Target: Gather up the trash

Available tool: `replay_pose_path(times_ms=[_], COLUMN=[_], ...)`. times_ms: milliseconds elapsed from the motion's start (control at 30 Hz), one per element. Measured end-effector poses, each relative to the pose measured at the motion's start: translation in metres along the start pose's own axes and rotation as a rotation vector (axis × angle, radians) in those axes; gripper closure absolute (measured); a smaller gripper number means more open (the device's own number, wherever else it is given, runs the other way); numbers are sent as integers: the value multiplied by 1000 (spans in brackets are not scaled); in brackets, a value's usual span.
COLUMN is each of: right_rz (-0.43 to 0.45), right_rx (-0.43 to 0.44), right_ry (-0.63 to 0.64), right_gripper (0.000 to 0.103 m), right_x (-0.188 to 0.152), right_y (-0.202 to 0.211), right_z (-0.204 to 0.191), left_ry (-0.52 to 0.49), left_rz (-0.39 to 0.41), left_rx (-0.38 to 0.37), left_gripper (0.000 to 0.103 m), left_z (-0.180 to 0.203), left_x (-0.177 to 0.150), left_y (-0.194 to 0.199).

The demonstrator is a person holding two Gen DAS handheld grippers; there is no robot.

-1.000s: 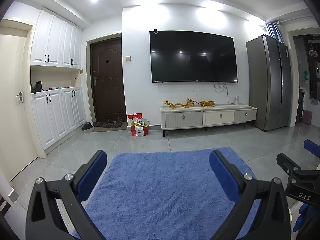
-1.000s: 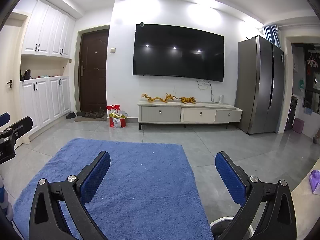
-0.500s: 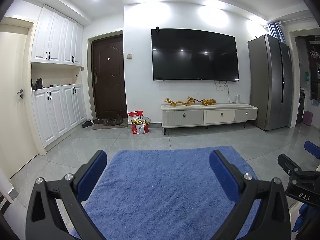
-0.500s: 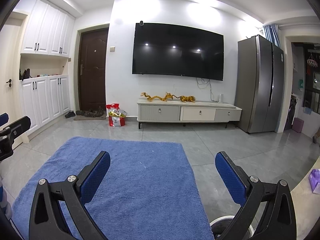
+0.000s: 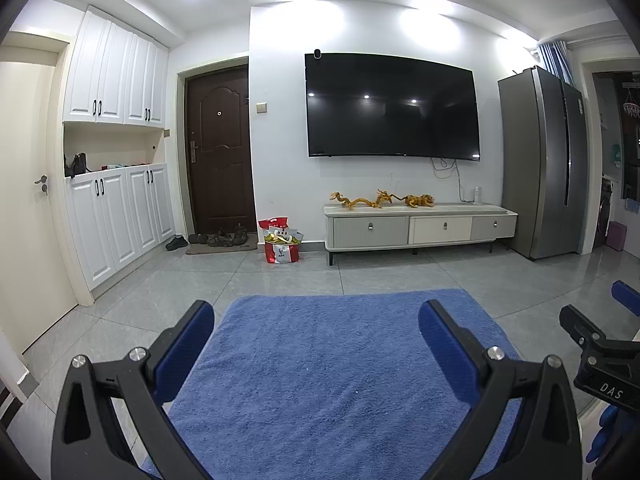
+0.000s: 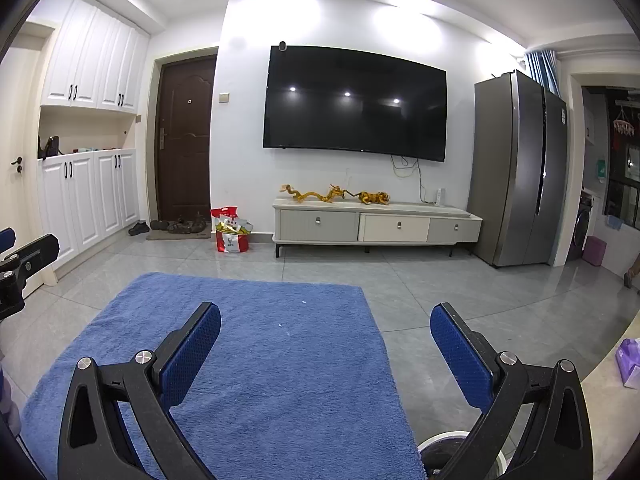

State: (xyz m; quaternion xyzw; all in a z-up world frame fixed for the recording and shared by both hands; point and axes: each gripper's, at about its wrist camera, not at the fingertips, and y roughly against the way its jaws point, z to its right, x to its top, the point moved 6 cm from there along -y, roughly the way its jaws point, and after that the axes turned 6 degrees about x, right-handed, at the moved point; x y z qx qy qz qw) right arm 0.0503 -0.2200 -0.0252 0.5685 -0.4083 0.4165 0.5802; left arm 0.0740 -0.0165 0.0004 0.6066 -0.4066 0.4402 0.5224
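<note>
Both grippers, left (image 5: 316, 336) and right (image 6: 325, 340), are held wide apart, empty; no trash collected yet, apparently.

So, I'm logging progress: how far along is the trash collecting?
Nothing looks collected yet. Both grippers, left and right, are open and empty above the blue rug. Small white specks lie on the rug, and a purple wrapper sits at the right edge, all uncollected.

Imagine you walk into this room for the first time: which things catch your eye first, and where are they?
A big black television fills the far wall above a low cabinet with golden dragon figures. A blue rug covers the floor just ahead, and a red bag stands beside the dark door.
</note>
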Motion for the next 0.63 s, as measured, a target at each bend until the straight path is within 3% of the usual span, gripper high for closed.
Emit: replay_pose_path(times_ms=[633], right_rz=[15], right_rx=[-20], right_ry=[1], right_gripper=[0], right_x=[0], right_y=[4], right_z=[5], left_ry=[-9], left_rz=[37], left_rx=[6], left_gripper=[0], left_z=[2], left_x=[2], left_y=[9])
